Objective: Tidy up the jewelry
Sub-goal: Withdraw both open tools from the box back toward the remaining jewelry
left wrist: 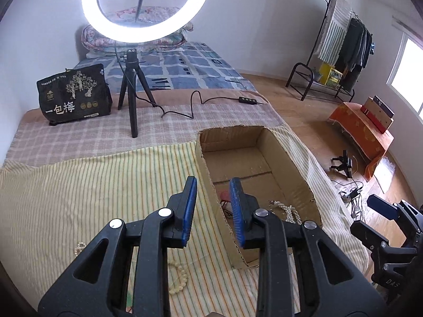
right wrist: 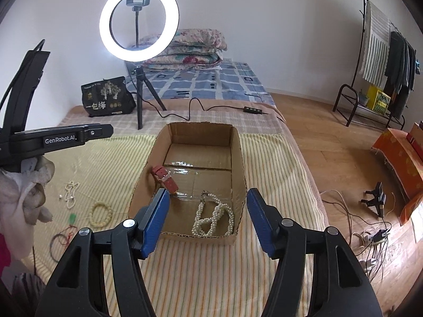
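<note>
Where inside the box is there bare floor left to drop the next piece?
The far half of the cardboard box is bare, up to its back wall. Near end is crowded: pearl necklace at the front wall, red watch along the left wall.

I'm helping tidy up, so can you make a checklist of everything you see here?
Surface: striped blanket over a bed.
Job's things: in the box, a pearl necklace and a red watch; on the blanket, a bead bracelet, a small pearl strand, a red cord.
Clutter: black bag.
Grippers: left gripper open, empty; right gripper open, empty.
Cables: ring light cord across the bed; a tangle of wires on the floor.
Surroundings: clothes rack, folded quilts.
</note>
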### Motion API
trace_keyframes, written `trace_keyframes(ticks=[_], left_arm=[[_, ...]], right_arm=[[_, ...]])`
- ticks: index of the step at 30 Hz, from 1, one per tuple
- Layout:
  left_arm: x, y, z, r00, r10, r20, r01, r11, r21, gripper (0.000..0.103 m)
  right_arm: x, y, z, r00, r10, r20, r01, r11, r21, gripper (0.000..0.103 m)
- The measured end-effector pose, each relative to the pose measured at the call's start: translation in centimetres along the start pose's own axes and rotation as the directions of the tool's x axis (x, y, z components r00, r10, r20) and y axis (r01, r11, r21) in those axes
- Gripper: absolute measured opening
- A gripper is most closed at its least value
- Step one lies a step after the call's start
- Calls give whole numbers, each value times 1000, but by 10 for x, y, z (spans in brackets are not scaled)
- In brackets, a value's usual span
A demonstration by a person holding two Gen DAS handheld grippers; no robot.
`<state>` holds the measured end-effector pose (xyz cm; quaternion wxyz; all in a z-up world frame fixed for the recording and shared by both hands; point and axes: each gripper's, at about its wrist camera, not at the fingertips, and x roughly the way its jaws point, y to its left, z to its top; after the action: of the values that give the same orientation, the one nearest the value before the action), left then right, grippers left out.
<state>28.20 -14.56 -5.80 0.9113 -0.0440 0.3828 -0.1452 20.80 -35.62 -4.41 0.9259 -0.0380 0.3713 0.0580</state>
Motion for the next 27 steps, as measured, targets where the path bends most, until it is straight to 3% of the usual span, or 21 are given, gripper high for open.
trace_keyframes(ticks=[16, 27], left_arm=[[-113, 55, -29, 990, 56, 128, -64, 996, 60, 25], [-169, 134, -74, 985, 132, 107, -134, 991, 13, 25]], right_arm=[[-60, 26, -9, 997, 28, 71, -26, 999, -37, 60], [-75, 58, -19, 990, 100, 103, -86, 987, -132, 65]])
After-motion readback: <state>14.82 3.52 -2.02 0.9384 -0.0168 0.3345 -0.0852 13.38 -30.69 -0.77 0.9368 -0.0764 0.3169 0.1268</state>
